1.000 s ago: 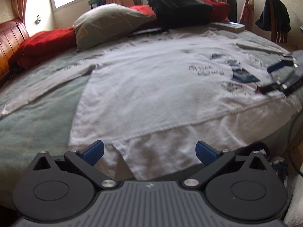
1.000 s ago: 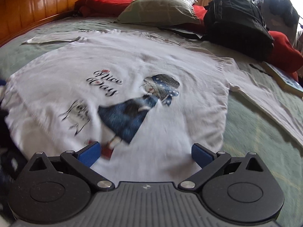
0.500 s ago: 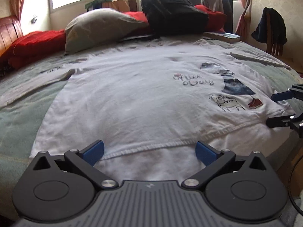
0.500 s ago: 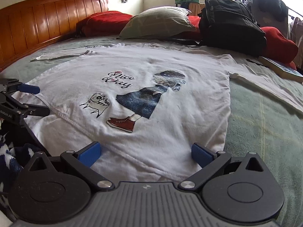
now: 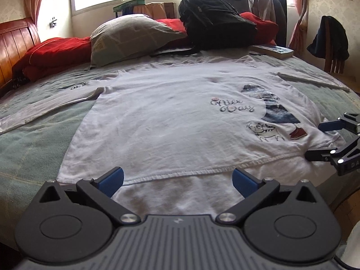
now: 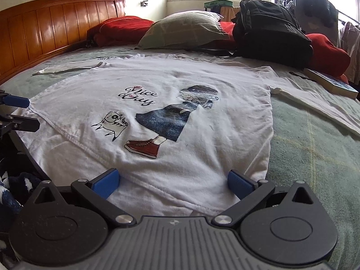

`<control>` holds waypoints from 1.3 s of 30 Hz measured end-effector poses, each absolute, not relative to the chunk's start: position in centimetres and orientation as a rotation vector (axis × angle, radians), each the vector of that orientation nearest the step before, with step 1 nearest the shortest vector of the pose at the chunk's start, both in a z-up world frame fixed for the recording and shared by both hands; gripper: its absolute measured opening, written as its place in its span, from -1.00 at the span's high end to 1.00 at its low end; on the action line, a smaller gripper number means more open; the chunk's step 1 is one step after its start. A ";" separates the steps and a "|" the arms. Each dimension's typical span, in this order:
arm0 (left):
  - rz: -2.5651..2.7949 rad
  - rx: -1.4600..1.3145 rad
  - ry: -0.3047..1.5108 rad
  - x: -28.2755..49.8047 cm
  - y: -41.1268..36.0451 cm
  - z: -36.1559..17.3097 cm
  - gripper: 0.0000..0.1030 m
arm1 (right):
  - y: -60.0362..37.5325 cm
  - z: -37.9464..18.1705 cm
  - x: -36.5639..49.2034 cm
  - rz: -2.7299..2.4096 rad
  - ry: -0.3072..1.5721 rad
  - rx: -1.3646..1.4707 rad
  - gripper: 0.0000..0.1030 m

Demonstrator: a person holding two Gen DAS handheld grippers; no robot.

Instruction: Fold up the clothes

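White shirt [image 6: 157, 85] with "Nice Day" print [image 6: 138, 95], flat on bed [image 6: 310, 135]

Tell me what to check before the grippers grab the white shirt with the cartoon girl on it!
1. White long-sleeved shirt with the cartoon print lies spread flat on the green bedspread: ok.
2. Left gripper open, bottom hem between its fingers: ok.
3. Right gripper open at the hem's other end: ok.
4. Both sleeves stretched out sideways: ok.
5. Black backpack and book off the shirt: ok.
6. Fingers touching the cloth: cannot tell.
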State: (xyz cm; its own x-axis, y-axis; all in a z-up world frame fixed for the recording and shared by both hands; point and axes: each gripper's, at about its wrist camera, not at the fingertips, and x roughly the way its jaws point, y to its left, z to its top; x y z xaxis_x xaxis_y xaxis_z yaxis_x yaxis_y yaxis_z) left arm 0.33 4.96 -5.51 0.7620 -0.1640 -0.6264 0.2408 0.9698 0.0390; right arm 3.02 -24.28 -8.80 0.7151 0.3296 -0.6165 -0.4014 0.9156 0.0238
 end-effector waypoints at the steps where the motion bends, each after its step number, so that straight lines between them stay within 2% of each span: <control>1: -0.222 0.117 0.666 0.2 4.9 -5.4 -0.99 | -24.3 -8.8 3.0 0.407 0.661 -0.115 -1.00; 9: -0.233 0.116 0.646 1.0 4.9 -4.1 -0.99 | -24.2 -7.3 3.4 0.417 0.725 -0.136 -1.00; 16: -0.240 0.094 0.718 5.3 5.9 -5.5 -0.99 | -24.1 -3.3 8.0 0.405 0.663 0.006 -1.00; 20: -0.229 0.048 0.795 6.1 7.1 -7.3 -0.99 | -23.4 -4.1 12.2 0.369 0.768 0.140 -1.00; 24: -0.262 0.015 0.823 5.3 9.0 -6.5 -0.99 | -23.4 -6.1 14.1 0.358 0.908 0.190 -1.00; 27: -0.253 0.000 0.829 6.1 11.1 -4.7 -0.99 | -22.6 -5.0 14.5 0.371 0.923 0.133 -1.00; 32: -0.159 0.026 0.752 11.0 16.6 -1.8 -0.99 | -21.5 -2.0 16.2 0.405 0.839 0.163 -1.00; 39: -0.022 -0.063 0.699 20.6 26.1 -2.0 -0.99 | -17.4 -0.1 18.9 0.532 0.812 0.183 -1.00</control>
State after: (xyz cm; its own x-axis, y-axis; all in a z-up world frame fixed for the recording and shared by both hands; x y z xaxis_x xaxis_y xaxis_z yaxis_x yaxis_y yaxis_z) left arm 20.60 26.11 -2.03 0.7655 -0.0417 -0.6421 -0.0008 0.9978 -0.0658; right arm 18.89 -17.39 -0.12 0.5660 0.5183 -0.6411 -0.3815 0.8540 0.3536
